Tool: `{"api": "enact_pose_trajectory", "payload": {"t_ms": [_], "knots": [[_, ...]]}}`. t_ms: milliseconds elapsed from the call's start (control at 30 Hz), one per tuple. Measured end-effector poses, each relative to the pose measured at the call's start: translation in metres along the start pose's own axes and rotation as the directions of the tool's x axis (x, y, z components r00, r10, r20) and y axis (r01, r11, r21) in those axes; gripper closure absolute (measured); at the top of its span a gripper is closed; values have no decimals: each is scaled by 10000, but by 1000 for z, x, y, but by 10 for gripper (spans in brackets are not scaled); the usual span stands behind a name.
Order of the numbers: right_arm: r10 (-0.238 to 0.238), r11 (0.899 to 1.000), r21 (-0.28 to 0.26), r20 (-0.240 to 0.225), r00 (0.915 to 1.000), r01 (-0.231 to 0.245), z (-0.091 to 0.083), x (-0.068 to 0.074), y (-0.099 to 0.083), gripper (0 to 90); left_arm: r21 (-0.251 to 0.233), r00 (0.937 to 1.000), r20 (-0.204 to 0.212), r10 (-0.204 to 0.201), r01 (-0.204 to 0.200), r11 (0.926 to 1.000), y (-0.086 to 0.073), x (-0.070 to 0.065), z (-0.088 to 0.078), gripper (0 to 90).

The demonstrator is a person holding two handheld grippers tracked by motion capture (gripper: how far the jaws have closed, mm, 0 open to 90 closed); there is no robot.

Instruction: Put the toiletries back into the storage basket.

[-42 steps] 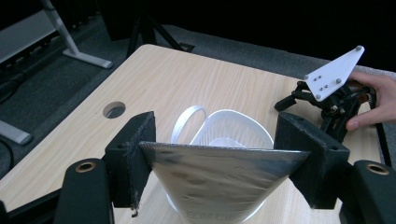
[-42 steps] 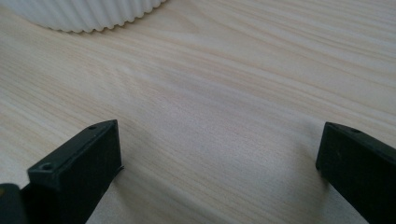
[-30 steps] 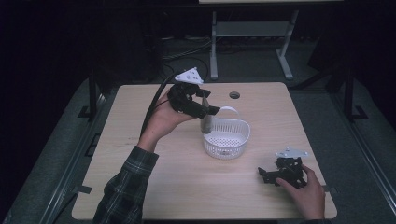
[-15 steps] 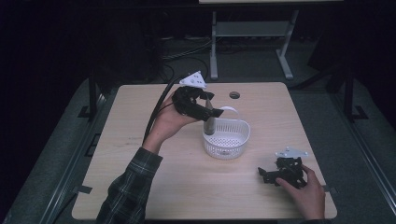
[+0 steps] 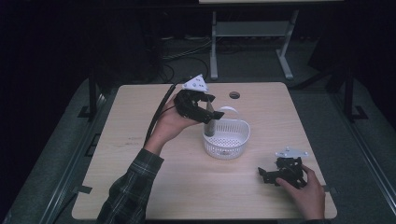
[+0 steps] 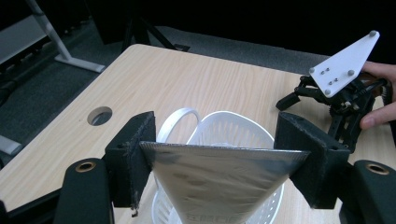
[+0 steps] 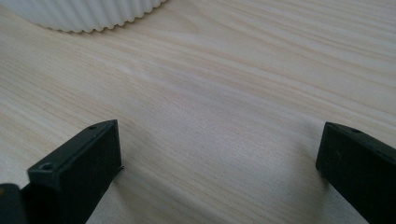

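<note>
Overhead, left tool (image 5: 204, 111) clamped across a flat silver foil pouch (image 6: 219, 179), held just above the white perforated basket (image 5: 227, 138) mid tabletop (image 5: 140, 121). Likely light, thin, crinkly, slippery; best gripped near its sealed top edge. Right tool (image 5: 268, 174) resting near basket, jaws apart

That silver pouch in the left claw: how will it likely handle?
The silver pouch is probably floppy and light: the left claw pinches its flat top edge and it hangs tapering down over the white basket. Its shiny foil-like surface may be slippery, though the grip looks secure.
</note>
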State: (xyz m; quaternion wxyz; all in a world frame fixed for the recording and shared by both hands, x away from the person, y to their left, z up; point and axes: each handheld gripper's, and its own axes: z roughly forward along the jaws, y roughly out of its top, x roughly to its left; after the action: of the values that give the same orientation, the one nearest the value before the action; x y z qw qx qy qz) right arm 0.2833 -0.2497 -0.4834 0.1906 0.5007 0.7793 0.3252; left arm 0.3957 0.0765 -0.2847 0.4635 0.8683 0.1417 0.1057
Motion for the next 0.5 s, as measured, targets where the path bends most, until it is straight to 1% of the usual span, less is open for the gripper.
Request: {"api": "enact_pose_trajectory", "payload": {"t_ms": [500], "knots": [[-1,10000,0,0,10000,1,0,0,0,0,181,10000,-7,-70,70,9998,-10,-1,10,296]]}}
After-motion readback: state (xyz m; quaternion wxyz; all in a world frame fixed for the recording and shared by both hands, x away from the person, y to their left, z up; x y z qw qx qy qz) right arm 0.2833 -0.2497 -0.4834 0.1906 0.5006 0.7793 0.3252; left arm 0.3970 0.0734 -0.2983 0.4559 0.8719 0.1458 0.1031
